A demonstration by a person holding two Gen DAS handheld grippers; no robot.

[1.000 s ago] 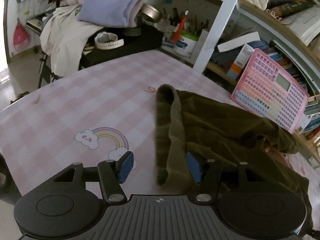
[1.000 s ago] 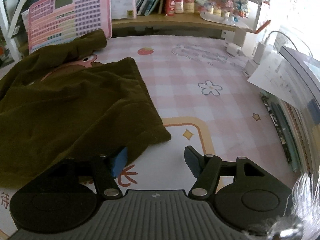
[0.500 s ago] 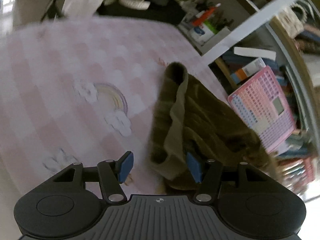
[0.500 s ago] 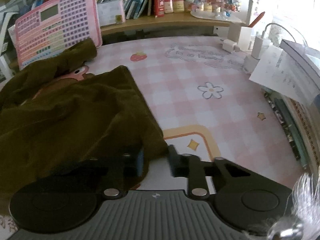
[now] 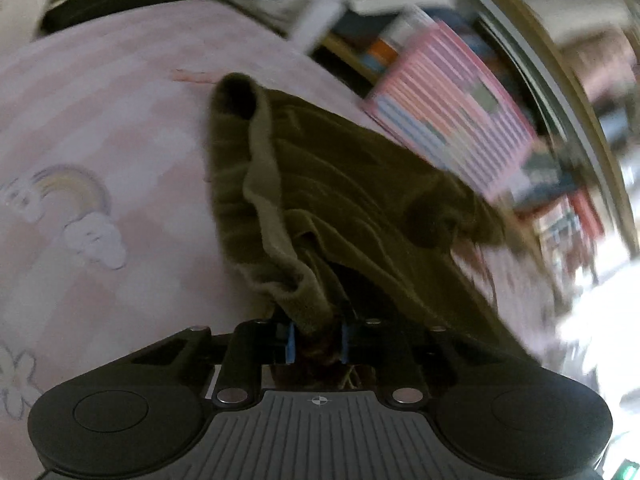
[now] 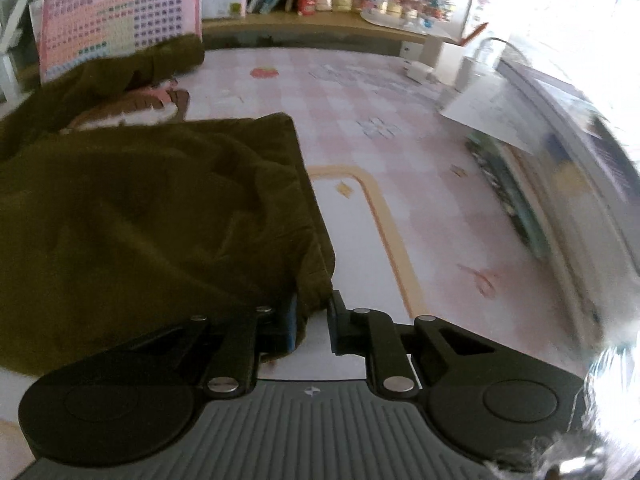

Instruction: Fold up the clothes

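Garment, olive green, lies rumpled on my pink checked table mat | left gripper pinches its ribbed hem | right gripper pinches the opposite corner | cloth stretches forward from both, toward the pink keyboard toy.

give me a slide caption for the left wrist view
Left gripper shut on a bunched edge of the olive garment, lifting it off the pink checked table.

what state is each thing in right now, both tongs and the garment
left tongs: shut on the olive garment's bunched edge
right tongs: shut on the garment's corner
olive garment: rumpled, unfolded, mostly lying on the pink checked mat
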